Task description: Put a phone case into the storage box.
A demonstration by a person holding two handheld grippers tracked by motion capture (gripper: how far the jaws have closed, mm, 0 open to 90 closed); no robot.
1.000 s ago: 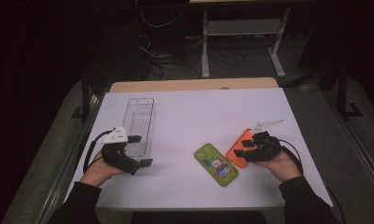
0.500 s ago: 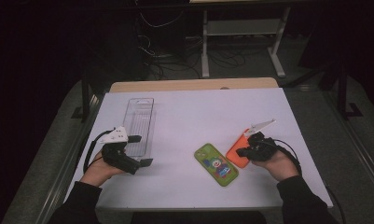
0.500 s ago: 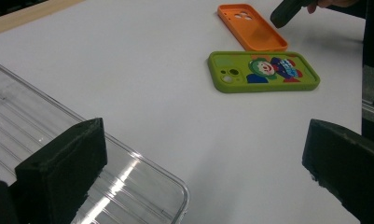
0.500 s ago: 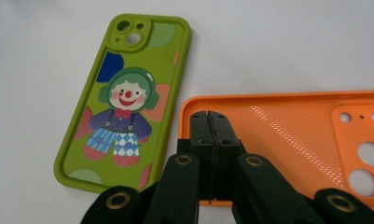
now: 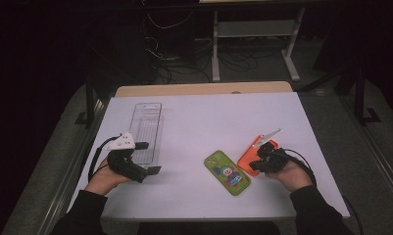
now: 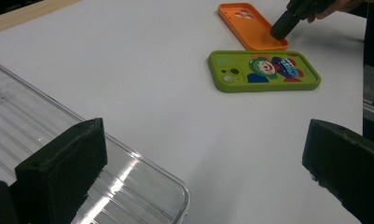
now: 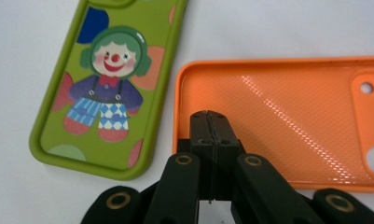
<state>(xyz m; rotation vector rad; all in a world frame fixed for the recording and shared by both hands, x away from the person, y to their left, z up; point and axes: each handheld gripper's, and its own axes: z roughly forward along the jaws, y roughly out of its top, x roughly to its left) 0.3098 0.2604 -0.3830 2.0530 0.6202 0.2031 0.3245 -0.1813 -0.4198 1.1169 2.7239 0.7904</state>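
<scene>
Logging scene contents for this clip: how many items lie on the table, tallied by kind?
Phone cases: 2, the orange case and the green clown case
Clear plastic trays: 1, the clear tray
Total: 3

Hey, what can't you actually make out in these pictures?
- Right gripper view: whether the right claw, jaws pressed together, pinches the orange case rim; the jaws cover that edge.
- Left gripper view: the clear tray is cut off by the frame edges.
- High view: the green case print is too small.
</scene>
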